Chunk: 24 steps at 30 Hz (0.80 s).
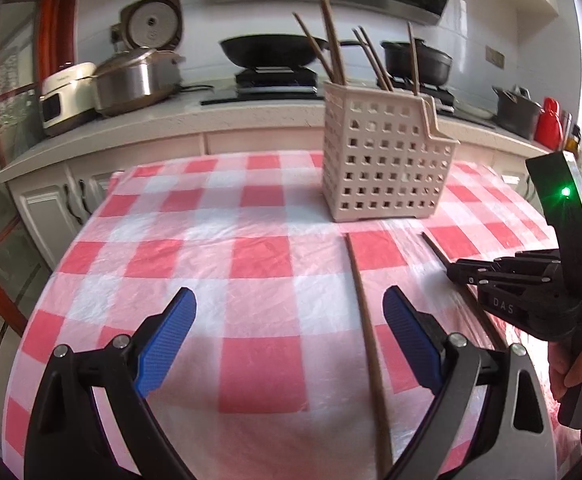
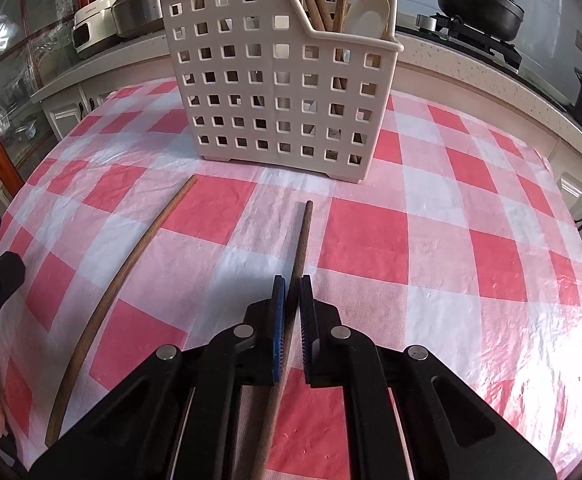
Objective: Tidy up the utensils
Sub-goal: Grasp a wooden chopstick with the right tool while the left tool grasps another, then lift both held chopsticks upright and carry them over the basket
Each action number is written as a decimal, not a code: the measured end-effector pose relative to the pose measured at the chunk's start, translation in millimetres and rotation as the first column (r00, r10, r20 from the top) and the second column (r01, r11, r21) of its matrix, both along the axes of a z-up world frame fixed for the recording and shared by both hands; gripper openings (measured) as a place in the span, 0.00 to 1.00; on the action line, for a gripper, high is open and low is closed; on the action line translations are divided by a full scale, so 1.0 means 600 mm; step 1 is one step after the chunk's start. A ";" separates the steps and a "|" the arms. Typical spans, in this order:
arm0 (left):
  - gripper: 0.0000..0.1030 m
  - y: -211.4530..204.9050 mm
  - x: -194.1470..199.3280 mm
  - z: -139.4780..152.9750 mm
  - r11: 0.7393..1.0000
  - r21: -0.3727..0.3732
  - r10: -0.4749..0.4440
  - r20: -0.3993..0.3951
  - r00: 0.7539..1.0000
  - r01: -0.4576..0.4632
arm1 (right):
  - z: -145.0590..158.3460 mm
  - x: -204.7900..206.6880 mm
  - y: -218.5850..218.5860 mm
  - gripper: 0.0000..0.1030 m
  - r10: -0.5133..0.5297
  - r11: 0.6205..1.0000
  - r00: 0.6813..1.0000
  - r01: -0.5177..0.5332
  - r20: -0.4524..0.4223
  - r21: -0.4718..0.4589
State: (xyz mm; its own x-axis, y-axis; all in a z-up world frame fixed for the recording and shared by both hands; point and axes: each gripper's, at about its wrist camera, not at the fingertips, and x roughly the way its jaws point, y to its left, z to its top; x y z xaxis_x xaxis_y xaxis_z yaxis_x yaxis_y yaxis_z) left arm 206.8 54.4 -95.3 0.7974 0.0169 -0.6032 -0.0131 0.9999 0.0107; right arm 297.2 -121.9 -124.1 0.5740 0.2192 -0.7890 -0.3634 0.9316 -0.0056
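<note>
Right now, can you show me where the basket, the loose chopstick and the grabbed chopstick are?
basket (image 2: 275,92), right wrist view, front holed wall.
loose chopstick (image 2: 127,268), right wrist view, middle of shaft.
grabbed chopstick (image 2: 303,236), right wrist view, shaft ahead of the pads.

Both wrist views low, facing caddy (image 1: 387,160), sharing tablecloth (image 2: 451,220).

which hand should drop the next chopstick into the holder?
Right. The right gripper is already shut on a chopstick pointing at the utensil holder. The left gripper is open, merely straddling the other chopstick.
</note>
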 end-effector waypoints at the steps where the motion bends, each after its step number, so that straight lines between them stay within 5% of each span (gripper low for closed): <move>1: 0.89 -0.007 0.009 -0.004 1.000 0.006 -0.015 -0.021 1.000 0.015 | 0.000 -0.002 -0.002 0.06 -0.004 1.000 1.000 0.004 0.001 0.004; 4: 0.81 -0.030 0.042 -0.021 0.998 0.016 -0.057 -0.098 0.994 0.059 | 0.000 -0.009 -0.012 0.06 -0.014 1.000 1.000 0.014 -0.002 0.018; 11: 0.44 -0.063 0.111 -0.065 0.995 -0.011 -0.101 -0.234 0.967 0.101 | -0.001 -0.016 -0.031 0.06 -0.011 0.999 1.000 0.011 -0.009 0.044; 16: 0.32 -0.074 0.133 -0.069 0.993 0.005 -0.110 -0.243 0.964 0.114 | -0.001 -0.016 -0.034 0.06 -0.005 0.998 1.000 0.006 -0.012 0.056; 20: 0.07 -0.086 0.141 -0.066 0.987 0.034 -0.141 -0.256 0.956 0.155 | 0.000 -0.015 -0.036 0.06 0.002 0.998 1.000 -0.001 -0.016 0.062; 24: 0.06 -0.097 0.134 -0.068 0.983 0.074 -0.146 -0.239 0.960 0.167 | -0.001 -0.016 -0.033 0.06 0.008 0.999 1.000 -0.008 -0.011 0.048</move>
State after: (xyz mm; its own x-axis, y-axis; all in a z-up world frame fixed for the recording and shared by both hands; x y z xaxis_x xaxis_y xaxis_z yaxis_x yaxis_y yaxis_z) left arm 287.4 -3.7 -136.0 0.6333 -0.0324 -0.7732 0.1573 0.9837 0.0876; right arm 287.4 -141.5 -124.4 0.5635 0.2618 -0.7836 -0.3708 0.9277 0.0434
